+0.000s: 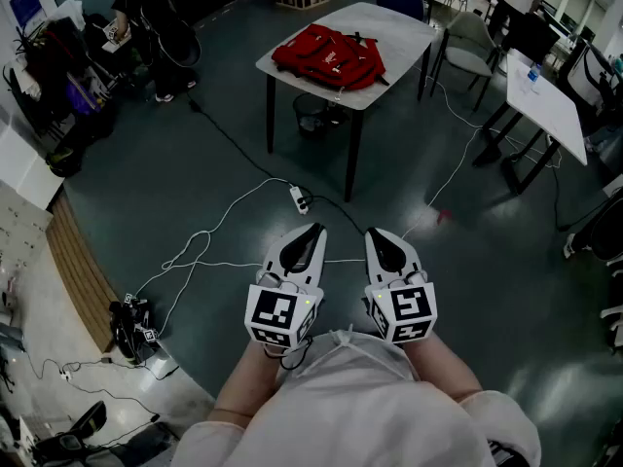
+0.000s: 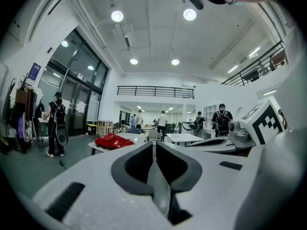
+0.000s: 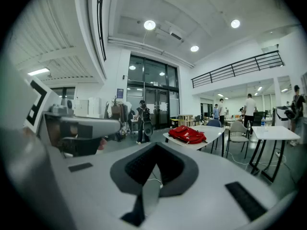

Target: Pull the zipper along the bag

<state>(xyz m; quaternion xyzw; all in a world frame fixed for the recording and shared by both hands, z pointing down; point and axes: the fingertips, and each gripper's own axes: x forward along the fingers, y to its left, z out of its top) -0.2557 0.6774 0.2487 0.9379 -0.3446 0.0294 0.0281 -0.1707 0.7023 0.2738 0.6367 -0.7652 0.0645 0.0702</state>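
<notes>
At far left of the head view, white cables (image 1: pixel 224 262) trail over the dark floor (image 1: pixel 175 163) to a power strip (image 1: pixel 299 199). The left gripper (image 1: pixel 313 230) is held low in front of the person, pointing level; its jaws are brought together at the tips with nothing between them. Beyond it and a little right, well apart from both grippers, the red bag (image 1: pixel 329 56) lies slumped on a pale worktop (image 1: pixel 404 22). The right gripper (image 1: pixel 376 233) sits just beside the left, tipped slightly down, its jaws likewise closed and empty.

The bag has yet to be reached. I judge it soft, light and limp, so it will likely bunch up and slide on the smooth worktop if the slider is dragged alone. One pair of jaws would best pinch the cloth beside the zipper's end to keep it taut, while the other takes the small pull tab, which could easily slip free. From here the zipper itself is too small to make out.

No brand or label on the bag can be read. The cubes (image 1: pixel 283 317) on the grippers carry only black-and-white square markers, and a blue sign (image 2: pixel 34 71) on the left wall, seen in the left gripper view, is too small to read
</notes>
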